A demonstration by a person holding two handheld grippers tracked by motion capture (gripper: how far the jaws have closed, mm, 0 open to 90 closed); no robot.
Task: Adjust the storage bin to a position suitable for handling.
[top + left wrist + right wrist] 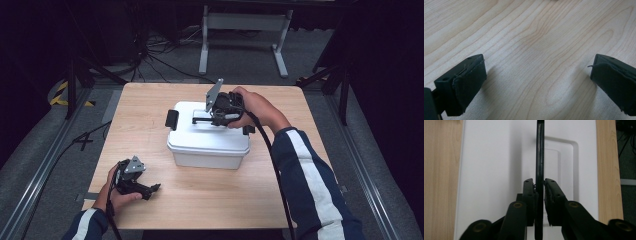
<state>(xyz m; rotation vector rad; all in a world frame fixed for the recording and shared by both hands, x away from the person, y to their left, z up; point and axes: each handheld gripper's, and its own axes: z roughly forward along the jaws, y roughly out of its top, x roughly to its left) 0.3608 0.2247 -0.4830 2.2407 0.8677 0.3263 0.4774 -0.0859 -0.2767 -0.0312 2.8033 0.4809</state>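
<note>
The white lidded box [208, 141] sits near the middle of the wooden counter [150, 200], a rigid plastic container with a black latch [172, 119] at its left end and another at the right end, partly hidden behind the person's right hand [257, 107]. Its black carry handle [539, 157] stands raised out of a shallow recess [567, 167] in the lid, and the right gripper [539, 182] has its jaws closed on that thin bar, one pad on each face. The box looks stiff and smooth-sided, so the walls would likely be slippery to pinch; the handle seems the sensible place to hold, and the grip appears to sit close to the bar's middle, which should keep the box level if lifted (whether there is anything inside, and so how heavy it is, cannot be told). The bar is narrow and hard, so it could pivot within the pads if the box swings. The right forearm reaches forward over the box from the near right, wrist bent so the gripper points left across the lid. The left gripper [150, 189] rests low on the counter near the front left corner, well apart from the box, its jaws spread wide over bare wood with nothing between them
</note>
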